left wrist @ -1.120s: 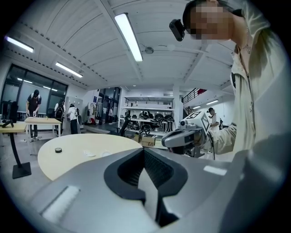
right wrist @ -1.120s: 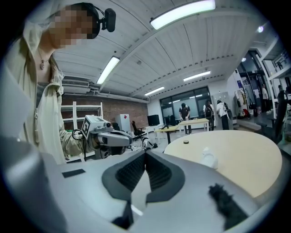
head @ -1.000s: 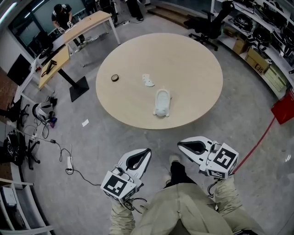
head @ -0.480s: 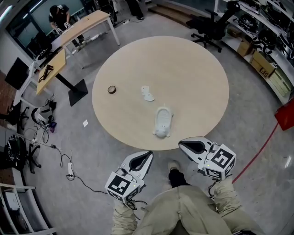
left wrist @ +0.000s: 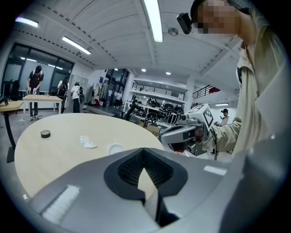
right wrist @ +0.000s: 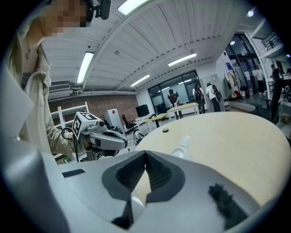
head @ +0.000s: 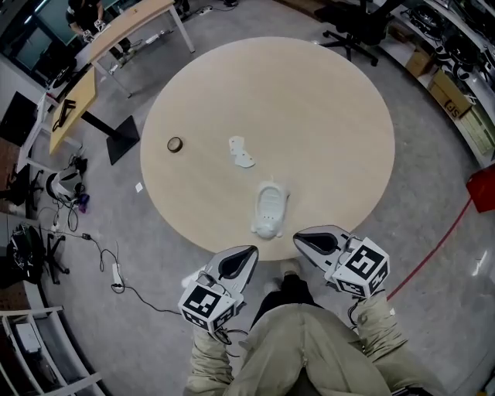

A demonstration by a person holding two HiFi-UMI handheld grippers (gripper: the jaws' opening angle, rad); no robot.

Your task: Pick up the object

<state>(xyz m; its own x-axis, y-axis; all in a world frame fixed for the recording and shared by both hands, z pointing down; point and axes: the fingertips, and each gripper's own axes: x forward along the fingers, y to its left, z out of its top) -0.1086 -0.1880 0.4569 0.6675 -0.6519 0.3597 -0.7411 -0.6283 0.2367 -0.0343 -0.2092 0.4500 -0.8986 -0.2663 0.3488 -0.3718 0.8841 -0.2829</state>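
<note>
A white oblong object [head: 269,209] lies near the front edge of the round beige table [head: 325,116]; it shows small in the left gripper view [left wrist: 115,148] and the right gripper view [right wrist: 178,153]. A smaller white piece [head: 240,152] lies behind it, and a small dark ring [head: 175,144] sits to the left. My left gripper [head: 246,253] hovers just off the table's near edge, shut and empty. My right gripper [head: 300,237] is beside it, also shut with nothing held. Each gripper sees the other: the right one [left wrist: 164,135], the left one [right wrist: 123,144].
Cables and a power strip [head: 117,274] lie on the grey floor at left. Desks [head: 116,35] stand at the far left, an office chair [head: 363,23] behind the table, shelving with boxes [head: 452,97] at right. A red line [head: 433,247] crosses the floor.
The table has come closer and lower in the head view; both grippers now sit right at its near edge, close to the white oblong object. Their jaws stay shut.
</note>
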